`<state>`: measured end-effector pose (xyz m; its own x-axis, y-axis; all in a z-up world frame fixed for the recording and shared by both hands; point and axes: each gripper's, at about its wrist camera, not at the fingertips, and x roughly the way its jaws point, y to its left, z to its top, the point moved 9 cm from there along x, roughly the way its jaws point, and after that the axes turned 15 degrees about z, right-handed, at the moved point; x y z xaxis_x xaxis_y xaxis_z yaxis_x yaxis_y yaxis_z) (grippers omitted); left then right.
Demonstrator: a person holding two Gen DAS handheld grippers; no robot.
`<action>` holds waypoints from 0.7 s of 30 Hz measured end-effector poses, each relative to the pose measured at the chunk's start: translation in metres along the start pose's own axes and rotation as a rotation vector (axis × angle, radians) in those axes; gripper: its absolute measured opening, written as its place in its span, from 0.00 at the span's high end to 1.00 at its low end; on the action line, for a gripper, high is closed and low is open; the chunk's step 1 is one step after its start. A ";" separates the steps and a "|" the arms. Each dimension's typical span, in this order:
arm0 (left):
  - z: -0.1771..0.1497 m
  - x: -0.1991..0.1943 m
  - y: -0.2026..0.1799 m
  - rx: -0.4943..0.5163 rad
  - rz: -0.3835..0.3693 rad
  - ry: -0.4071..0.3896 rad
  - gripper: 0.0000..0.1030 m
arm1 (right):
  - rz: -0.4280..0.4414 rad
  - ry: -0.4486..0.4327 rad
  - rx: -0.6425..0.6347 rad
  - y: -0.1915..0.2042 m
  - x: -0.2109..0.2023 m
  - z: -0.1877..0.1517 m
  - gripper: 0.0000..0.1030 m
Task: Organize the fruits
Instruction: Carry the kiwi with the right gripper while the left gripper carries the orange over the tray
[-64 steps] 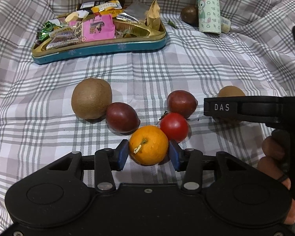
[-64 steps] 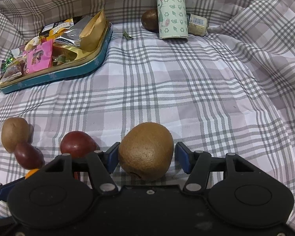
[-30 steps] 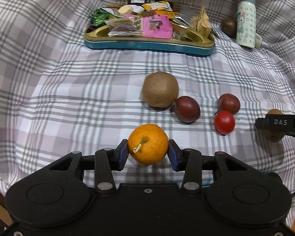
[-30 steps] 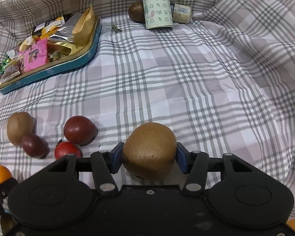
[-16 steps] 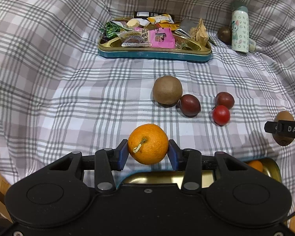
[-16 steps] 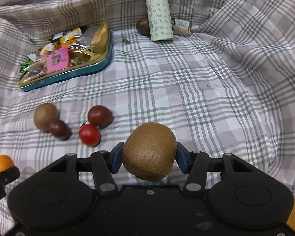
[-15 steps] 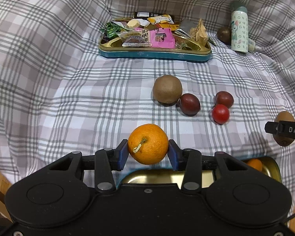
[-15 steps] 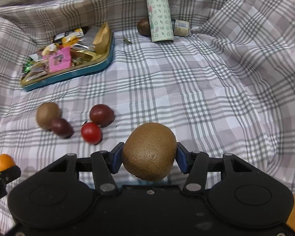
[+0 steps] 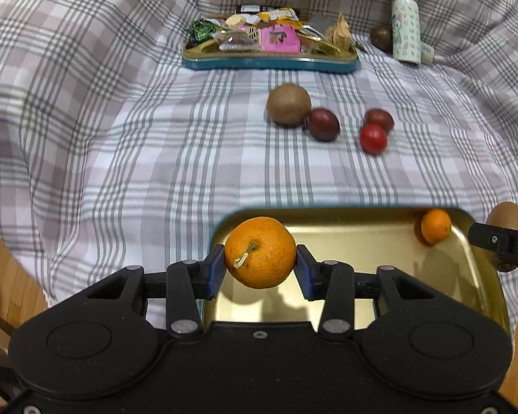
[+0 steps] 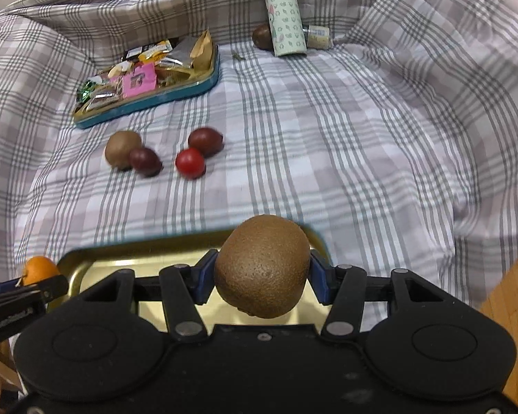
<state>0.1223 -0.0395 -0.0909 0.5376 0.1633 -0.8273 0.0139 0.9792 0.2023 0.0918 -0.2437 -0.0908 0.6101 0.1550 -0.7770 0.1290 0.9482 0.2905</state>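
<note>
Orange [image 9: 260, 257] gripped, kiwi [image 10: 262, 265] gripped, above tray [image 9: 362, 220]

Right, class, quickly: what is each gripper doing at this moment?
Left gripper: closed on the orange, over the gold tray.
Right gripper: closed on the kiwi, over the same tray.
</note>
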 end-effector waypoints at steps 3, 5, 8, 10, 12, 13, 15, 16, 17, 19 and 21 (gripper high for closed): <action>-0.013 -0.005 -0.002 0.007 0.002 0.009 0.51 | -0.003 0.010 0.007 0.001 -0.006 -0.017 0.46; -0.020 -0.009 -0.002 0.008 0.007 0.010 0.51 | -0.009 0.013 0.002 0.003 -0.011 -0.028 0.46; -0.029 -0.015 0.000 0.007 0.010 0.004 0.51 | -0.018 0.017 -0.003 0.006 -0.017 -0.040 0.46; -0.034 -0.018 0.000 0.008 0.014 0.003 0.51 | -0.017 0.021 -0.007 0.008 -0.020 -0.046 0.46; -0.039 -0.020 0.001 0.013 0.021 0.005 0.51 | -0.016 0.030 -0.013 0.012 -0.022 -0.052 0.46; -0.041 -0.019 0.001 0.014 0.025 0.009 0.51 | -0.016 0.034 -0.018 0.013 -0.023 -0.054 0.46; -0.044 -0.018 0.002 0.010 0.028 0.018 0.51 | -0.025 0.042 -0.033 0.015 -0.022 -0.055 0.46; -0.045 -0.016 0.001 0.011 0.029 0.024 0.51 | -0.032 0.044 -0.040 0.015 -0.021 -0.056 0.46; -0.046 -0.015 0.001 0.012 0.030 0.028 0.51 | -0.039 0.045 -0.044 0.016 -0.020 -0.057 0.46; -0.047 -0.013 0.001 0.012 0.034 0.034 0.51 | -0.046 0.054 -0.044 0.015 -0.018 -0.058 0.46; -0.047 -0.011 0.001 0.014 0.037 0.038 0.51 | -0.046 0.073 -0.041 0.014 -0.015 -0.061 0.46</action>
<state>0.0769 -0.0344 -0.1063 0.5057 0.2043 -0.8382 0.0068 0.9706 0.2407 0.0370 -0.2157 -0.1090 0.5458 0.1296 -0.8278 0.1225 0.9650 0.2319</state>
